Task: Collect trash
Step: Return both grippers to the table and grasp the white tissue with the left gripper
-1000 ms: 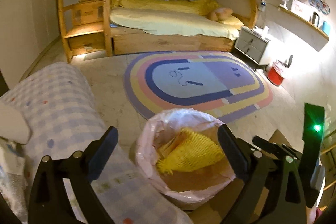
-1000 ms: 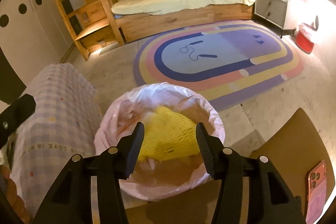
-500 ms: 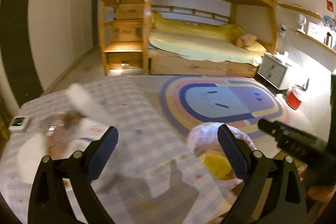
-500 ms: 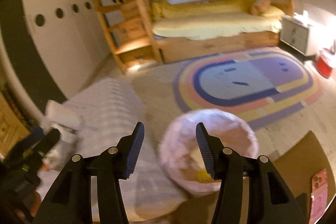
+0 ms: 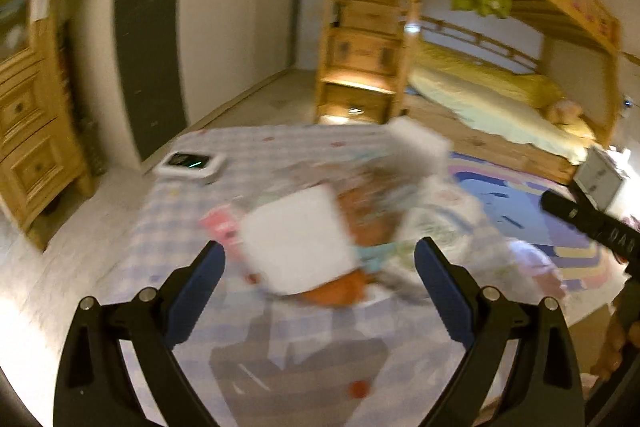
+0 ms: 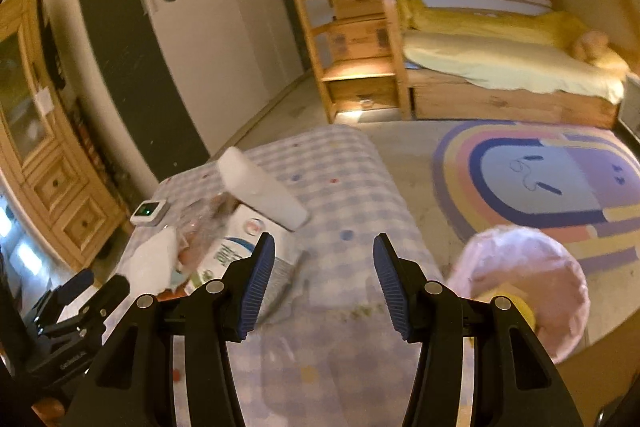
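Both tongs are empty and spread: the left tongs (image 5: 318, 285) hang wide over the trash pile (image 6: 224, 239) on the checked desk (image 6: 352, 187), the right tongs (image 6: 324, 281) just beside it. The pink-lined bin (image 6: 528, 291) sits on the floor to the pile's right. This looks like the reach for another piece; next, one set must drop onto the white carton (image 5: 296, 235) and close on it.

A heap of trash (image 6: 224, 227), white foam blocks and a printed carton, lies on the checked cloth beside the pink-lined bin (image 6: 532, 291).
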Motion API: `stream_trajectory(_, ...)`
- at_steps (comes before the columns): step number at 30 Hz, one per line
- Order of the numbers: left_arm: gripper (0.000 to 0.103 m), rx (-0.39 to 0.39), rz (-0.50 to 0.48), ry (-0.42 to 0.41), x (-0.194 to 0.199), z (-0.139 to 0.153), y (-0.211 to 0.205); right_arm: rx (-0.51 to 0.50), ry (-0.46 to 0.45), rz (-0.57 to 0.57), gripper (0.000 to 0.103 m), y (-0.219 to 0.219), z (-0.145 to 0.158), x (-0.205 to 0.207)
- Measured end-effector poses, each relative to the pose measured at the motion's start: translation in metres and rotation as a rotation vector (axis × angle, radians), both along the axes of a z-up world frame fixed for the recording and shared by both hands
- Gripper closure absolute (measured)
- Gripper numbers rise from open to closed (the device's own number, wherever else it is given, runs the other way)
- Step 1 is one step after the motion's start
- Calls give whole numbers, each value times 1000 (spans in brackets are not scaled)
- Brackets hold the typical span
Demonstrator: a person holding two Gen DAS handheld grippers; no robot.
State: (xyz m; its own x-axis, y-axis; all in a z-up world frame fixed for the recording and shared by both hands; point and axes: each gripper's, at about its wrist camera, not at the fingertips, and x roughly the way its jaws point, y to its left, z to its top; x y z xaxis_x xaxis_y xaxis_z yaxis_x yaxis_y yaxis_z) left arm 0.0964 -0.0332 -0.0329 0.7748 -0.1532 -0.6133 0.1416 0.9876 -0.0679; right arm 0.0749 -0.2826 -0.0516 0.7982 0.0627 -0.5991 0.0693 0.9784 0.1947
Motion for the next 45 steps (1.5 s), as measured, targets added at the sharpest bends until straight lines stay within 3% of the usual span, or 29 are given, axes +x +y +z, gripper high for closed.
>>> stream_trajectory(5, 10, 33, 68, 36, 8, -15, 31, -50, -30, 47, 50, 18, -10, 6)
stream_trajectory(11, 10, 86, 56, 38, 15, -21, 19, -38, 7, 43, 55, 23, -24, 10)
stream_trajectory(14, 23, 108, 40, 46, 17, -25, 8, -59, 19, 58, 55, 28, -26, 12)
stream_trajectory(18, 32, 73, 18, 97, 28, -31, -4, -88, 27, 62, 55, 31, -29, 10)
stream_trajectory(24, 30, -3, 21, 156, 46, -39, -10, -81, 43, 55, 55, 27, -34, 9)
stream_trajectory(31, 32, -18, 87, 202, 57, -52, -2, -86, 49, 72, 55, 33, -35, 7)
stream_trajectory(36, 58, -78, 72, 187, 49, -46, 15, -82, 44, 72, 55, 34, -36, 5)
stream_trajectory(41, 88, -68, 53, 151, 37, -39, 29, -73, 29, 63, 55, 34, -33, 3)
stream_trajectory(45, 96, -127, 31, 39, 14, -14, 48, -57, -1, 76, 54, 36, -29, -1)
